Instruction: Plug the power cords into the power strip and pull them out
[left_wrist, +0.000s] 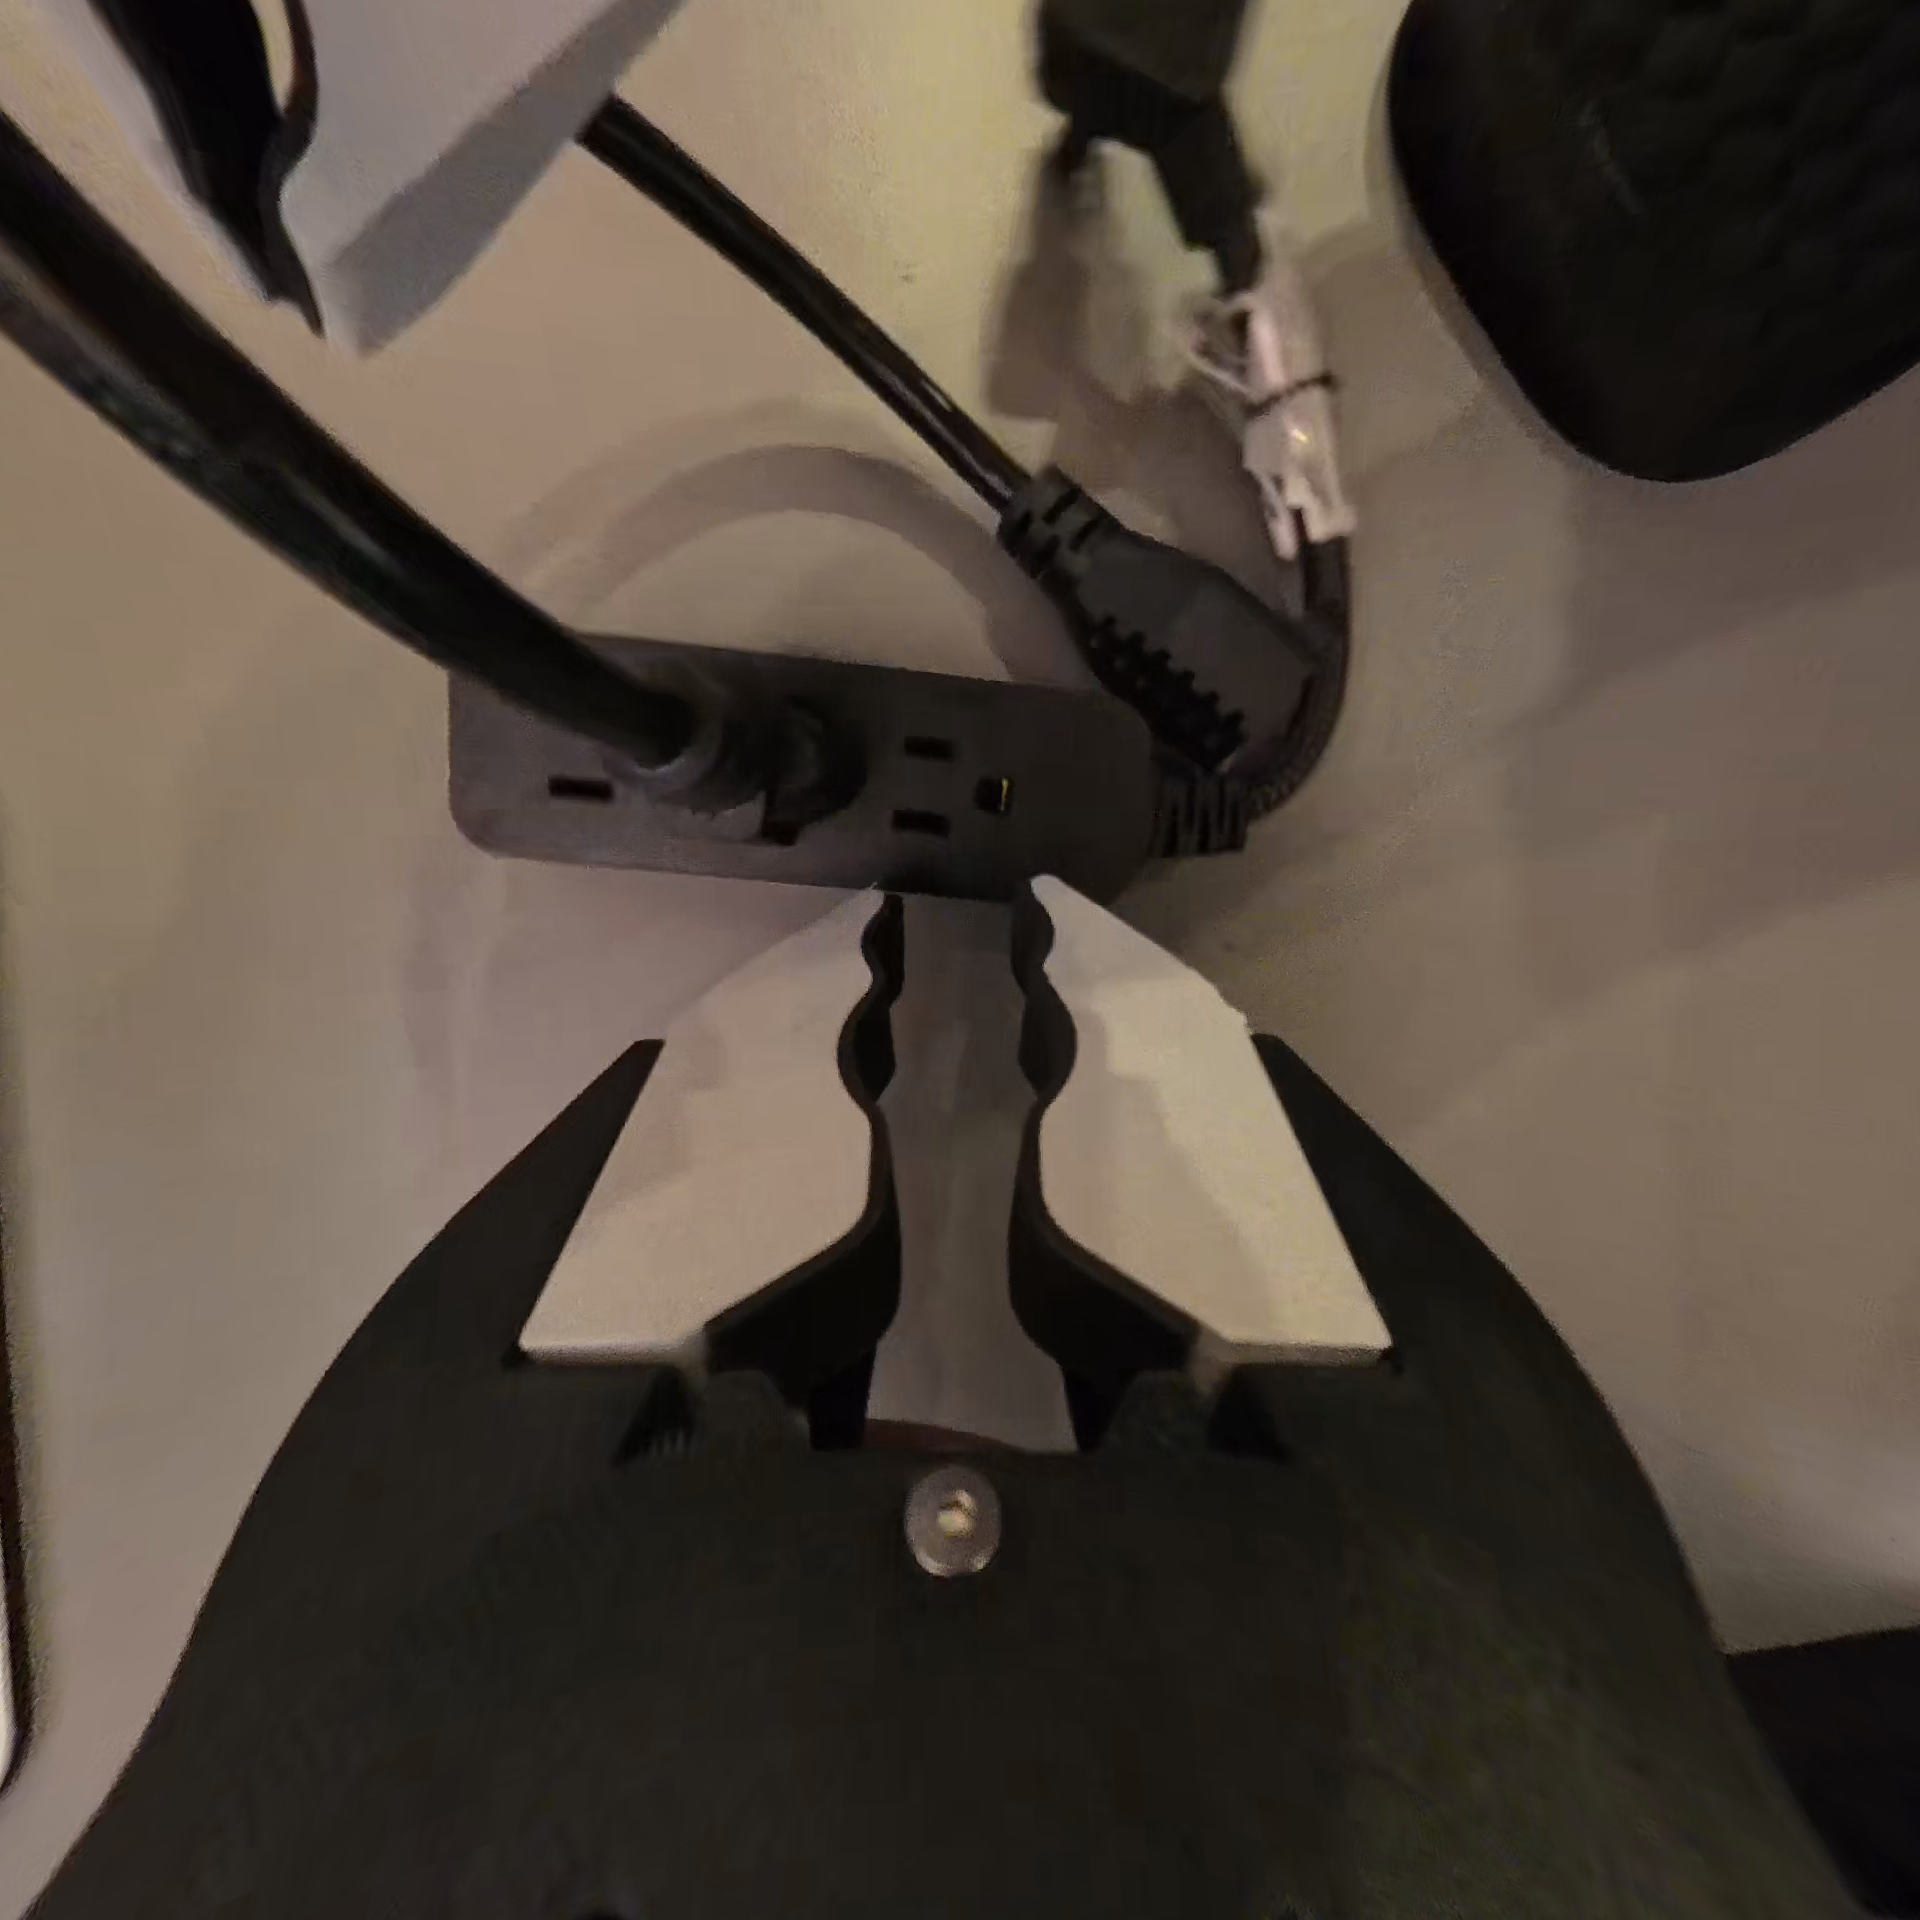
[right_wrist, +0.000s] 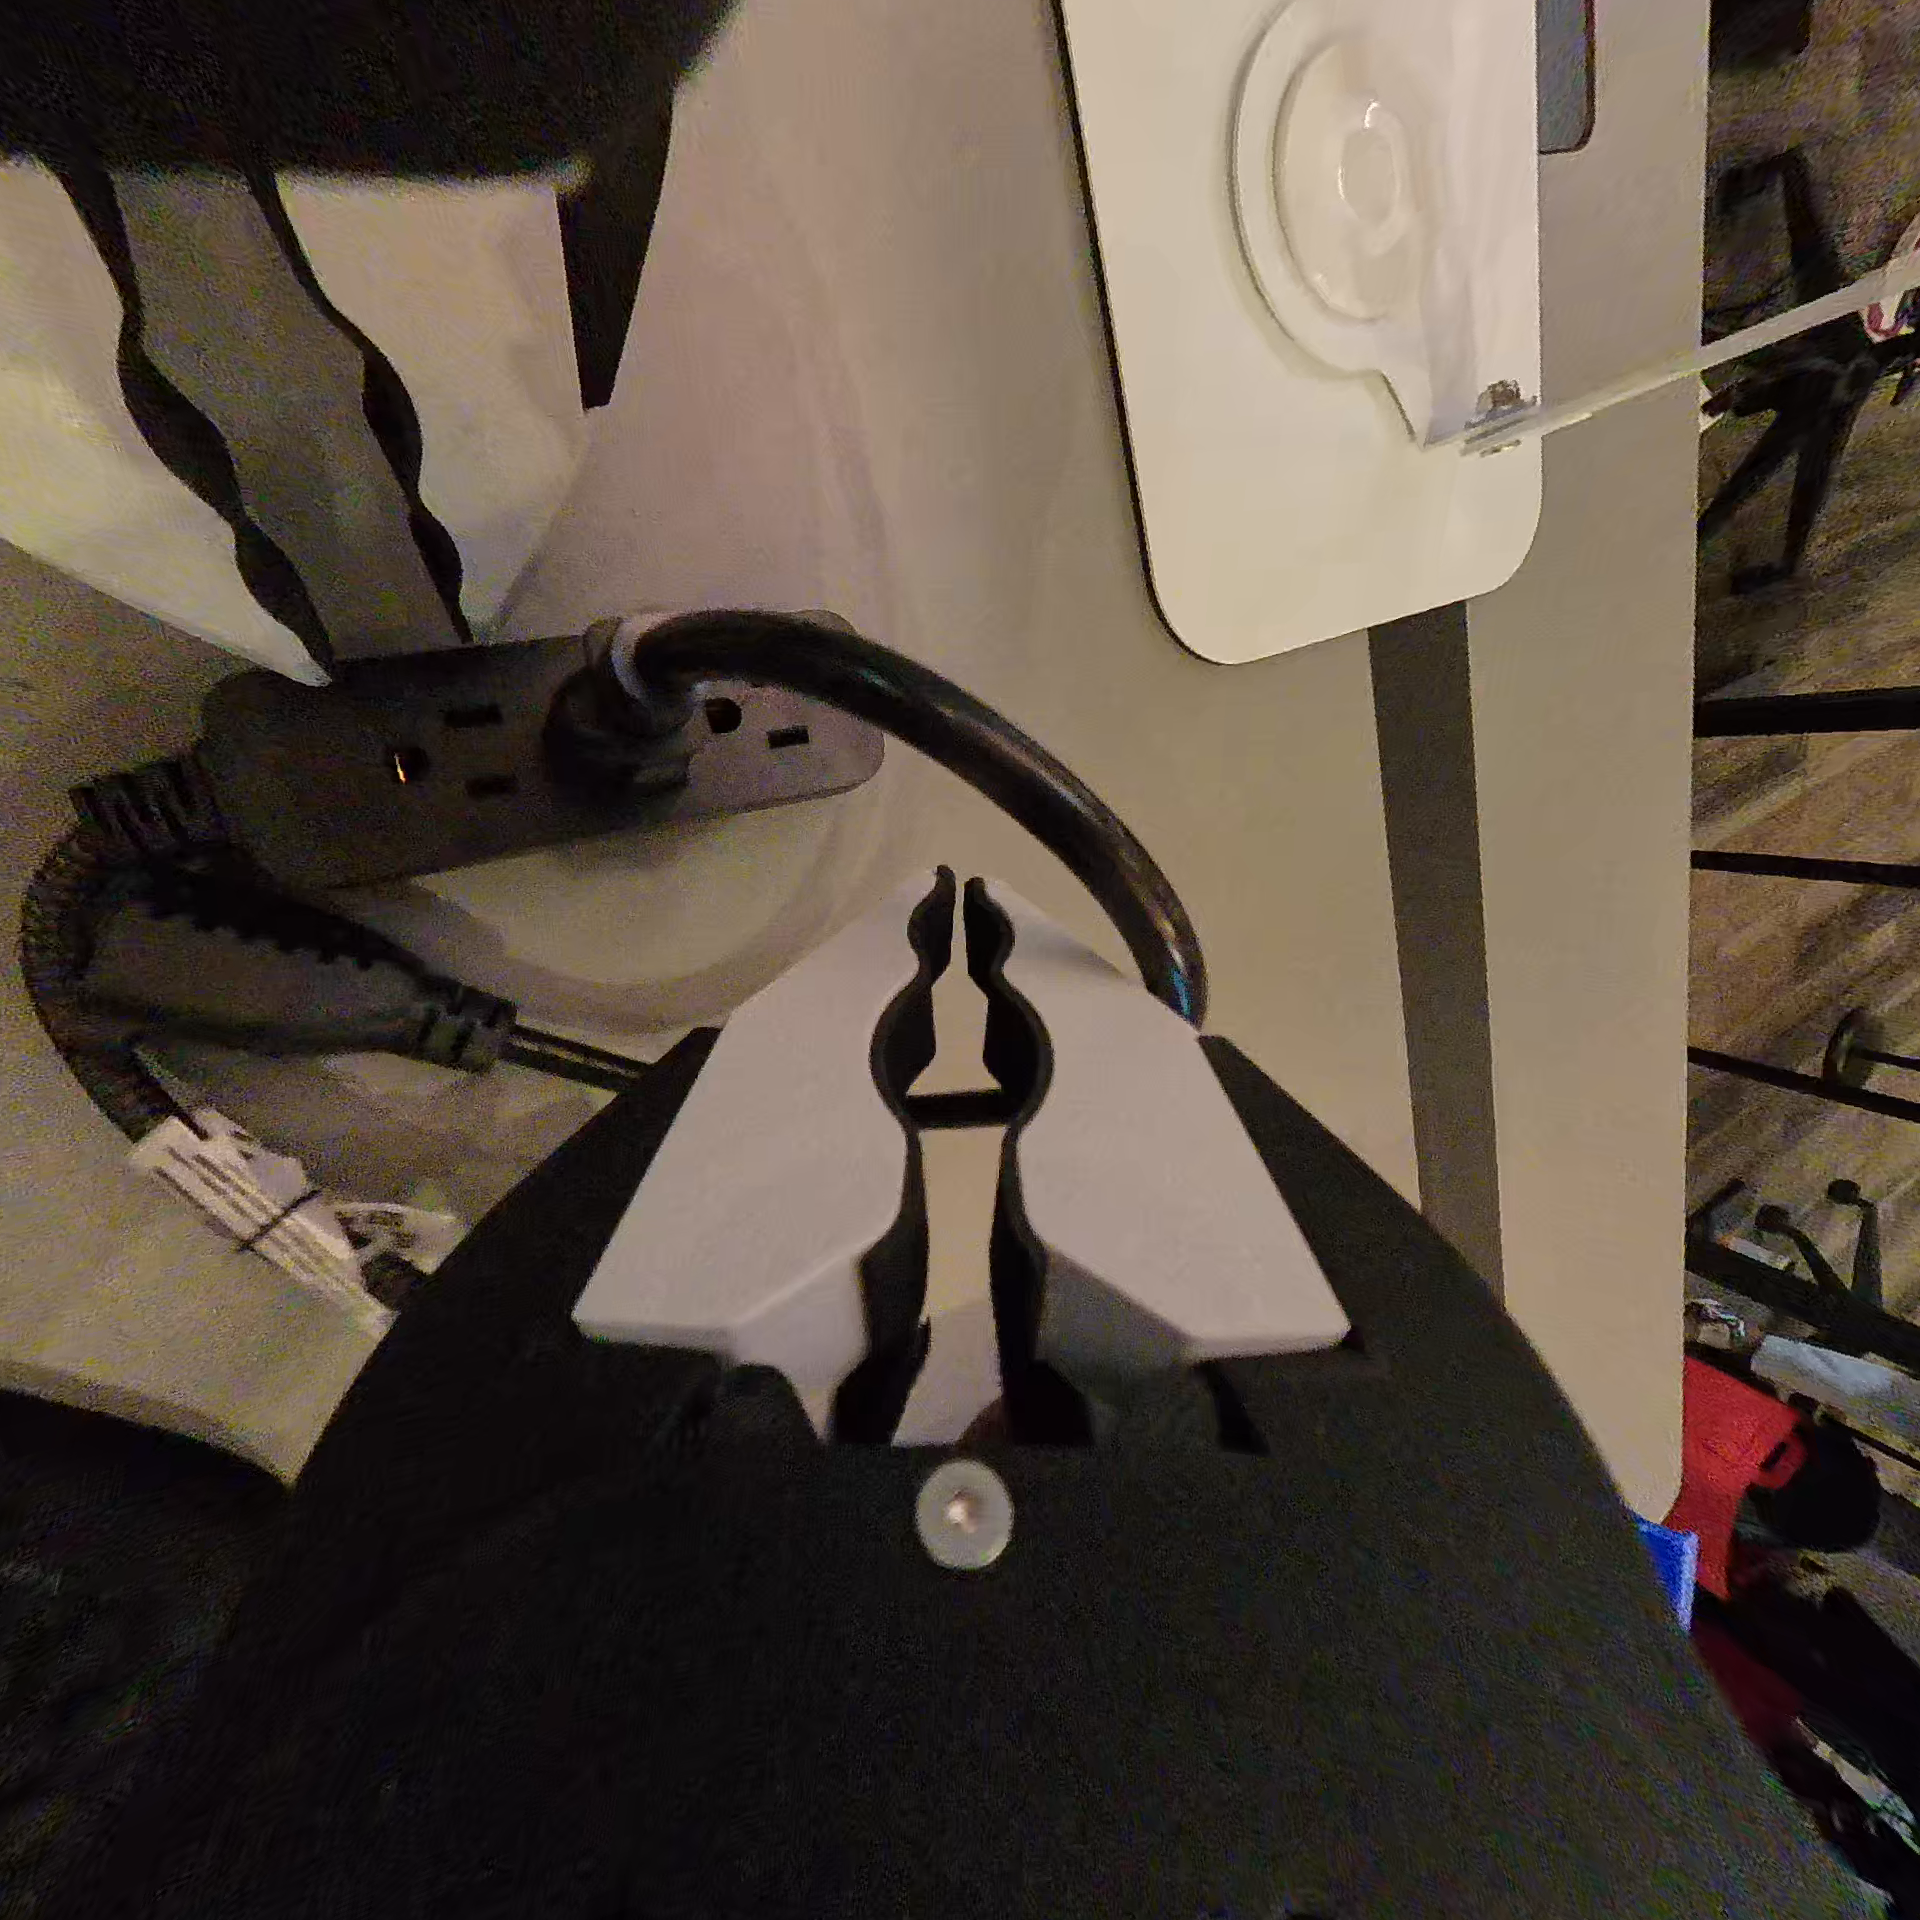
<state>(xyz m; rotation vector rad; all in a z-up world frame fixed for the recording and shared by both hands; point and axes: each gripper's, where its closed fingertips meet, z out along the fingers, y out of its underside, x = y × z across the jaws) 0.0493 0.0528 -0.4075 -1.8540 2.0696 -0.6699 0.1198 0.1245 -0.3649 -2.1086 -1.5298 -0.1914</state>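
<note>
A black power strip (left_wrist: 997, 821) lies on the white table (left_wrist: 260, 987). One black power cord (left_wrist: 312, 499) is plugged into its middle outlet (left_wrist: 727, 774). A second cord's plug (left_wrist: 1153, 634) lies loose by the strip's cable end. My left gripper (left_wrist: 956, 904) is partly open, with its tips against the strip's near edge and nothing between them. It also shows in the right wrist view (right_wrist: 390, 639). My right gripper (right_wrist: 958, 894) is shut and empty, just short of the strip (right_wrist: 312, 769). The plugged cord (right_wrist: 987, 748) arches past its right side.
A white bundle of connectors (left_wrist: 1288, 436) lies on the strip's braided cable (left_wrist: 1309, 707). A dark rounded object (left_wrist: 1683, 229) sits at the back right. A white stand base (right_wrist: 1330, 312) is on the table. The table edge (right_wrist: 1694, 831) and the floor lie to the right. Spacing between my two grippers at the tips: around 11 centimeters.
</note>
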